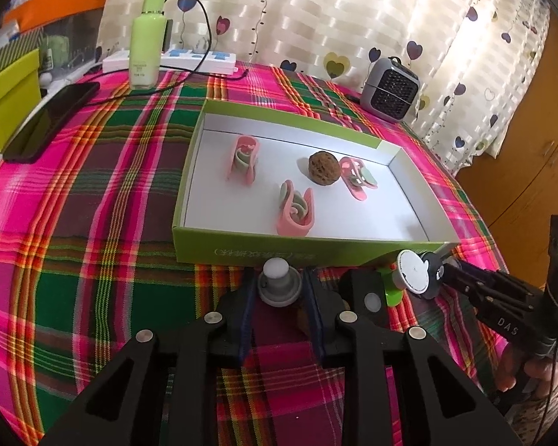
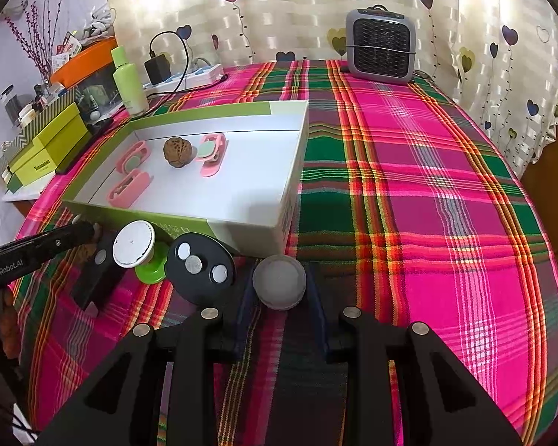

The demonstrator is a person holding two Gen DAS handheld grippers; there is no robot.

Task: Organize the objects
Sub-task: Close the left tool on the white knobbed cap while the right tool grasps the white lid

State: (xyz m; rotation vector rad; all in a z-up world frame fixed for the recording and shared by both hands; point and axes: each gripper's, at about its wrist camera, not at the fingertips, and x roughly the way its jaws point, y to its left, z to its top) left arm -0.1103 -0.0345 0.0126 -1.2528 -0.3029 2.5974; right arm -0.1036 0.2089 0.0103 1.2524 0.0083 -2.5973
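Surface: plaid cloth point(image 1: 93, 193) covering it, green box point(image 1: 241, 251) sitting mid-surface
Box contents: walnut point(image 1: 321, 168), three pink clips point(image 1: 295, 210) lying inside
Left hand-held gripper point(image 1: 279, 291): clamping grey-white knob point(image 1: 278, 282) before box
Right hand-held gripper point(image 2: 279, 286): gripping grey round cap point(image 2: 279, 281) near box corner

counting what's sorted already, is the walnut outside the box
No, the walnut lies inside the box, on its white floor between the pink clips.

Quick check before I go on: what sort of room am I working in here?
Most likely a home, perhaps a bedroom or living room: a plaid tablecloth, heart-print curtains, a small heater and a lotion bottle beside a power strip.
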